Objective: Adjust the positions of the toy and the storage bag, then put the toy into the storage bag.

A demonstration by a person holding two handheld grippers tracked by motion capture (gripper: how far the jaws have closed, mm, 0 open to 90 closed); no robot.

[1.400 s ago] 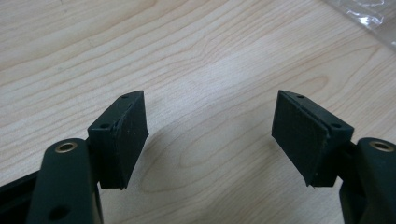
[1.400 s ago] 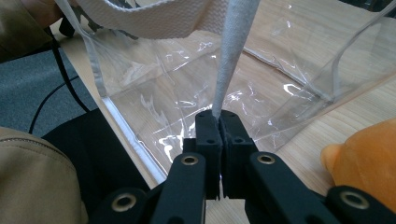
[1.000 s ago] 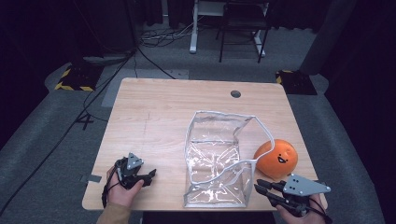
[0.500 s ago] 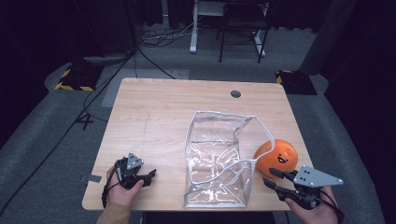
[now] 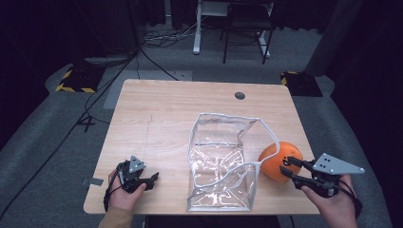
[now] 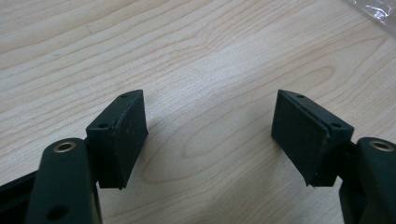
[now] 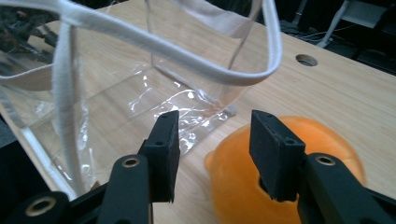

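1. The clear plastic bag (image 5: 221, 161) with a white-trimmed rim stands open near the middle of the wooden table (image 5: 166, 114), toward the near edge.
2. The orange plush toy (image 5: 279, 161) sits just right of the bag, close to the table's right edge; whether it touches the bag wall I cannot tell.
3. The right gripper (image 5: 291, 170) is at the near right corner, its tips at the toy's near-right side. Its jaws have just been opening and now stand apart, released; in the right gripper view (image 7: 212, 149) the toy (image 7: 261, 182) lies low between and behind them, with no pad pressing on it.
4. The left gripper (image 5: 151, 179) rests at the near left corner, well apart from the bag. Its jaws are spread wide with only bare wood (image 6: 196, 56) between them.
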